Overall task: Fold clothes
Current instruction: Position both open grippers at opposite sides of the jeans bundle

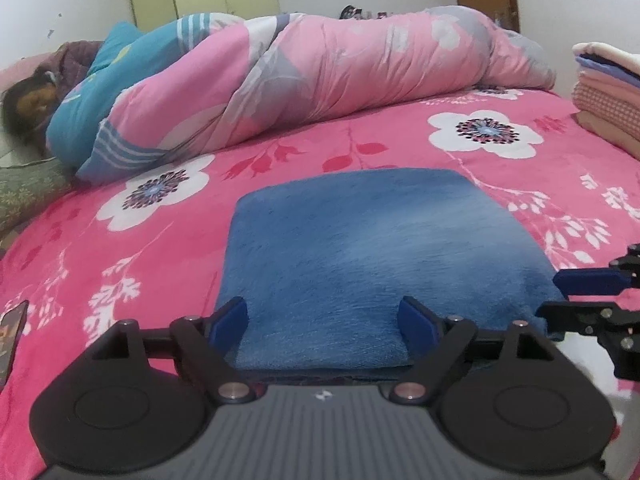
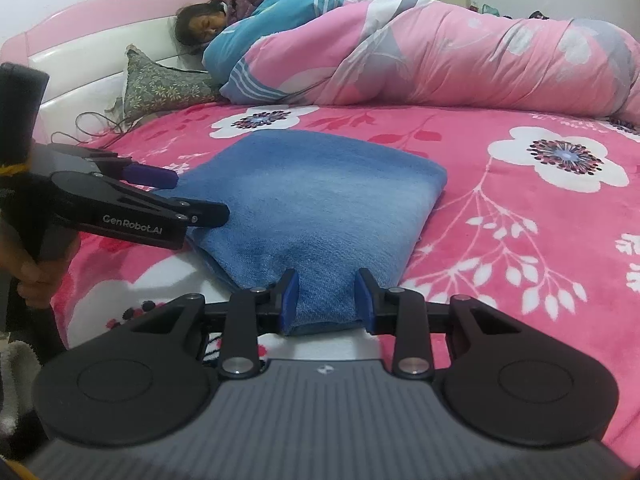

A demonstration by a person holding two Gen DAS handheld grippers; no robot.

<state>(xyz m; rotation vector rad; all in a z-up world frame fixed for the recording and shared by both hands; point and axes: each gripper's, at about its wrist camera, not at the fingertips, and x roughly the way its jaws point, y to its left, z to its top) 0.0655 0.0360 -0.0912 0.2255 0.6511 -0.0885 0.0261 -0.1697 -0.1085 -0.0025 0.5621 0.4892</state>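
Observation:
A folded blue fleece cloth [image 1: 380, 248] lies flat on the pink flowered bed; it also shows in the right wrist view [image 2: 320, 204]. My left gripper [image 1: 322, 324] is open, its fingers wide apart over the cloth's near edge. In the right wrist view the left gripper [image 2: 192, 200] reaches in from the left at the cloth's left edge. My right gripper [image 2: 327, 300] has its blue pads on either side of the cloth's near corner, with the fabric bunched between them. In the left wrist view the right gripper [image 1: 568, 296] shows at the cloth's right edge.
A person sleeps under a pink and blue quilt [image 1: 320, 80] along the far side of the bed [image 2: 520, 240]. A stack of folded clothes [image 1: 608, 92] sits at the right. A green pillow [image 2: 160, 84] and a cable lie by the headboard. A phone [image 1: 12, 336] lies at left.

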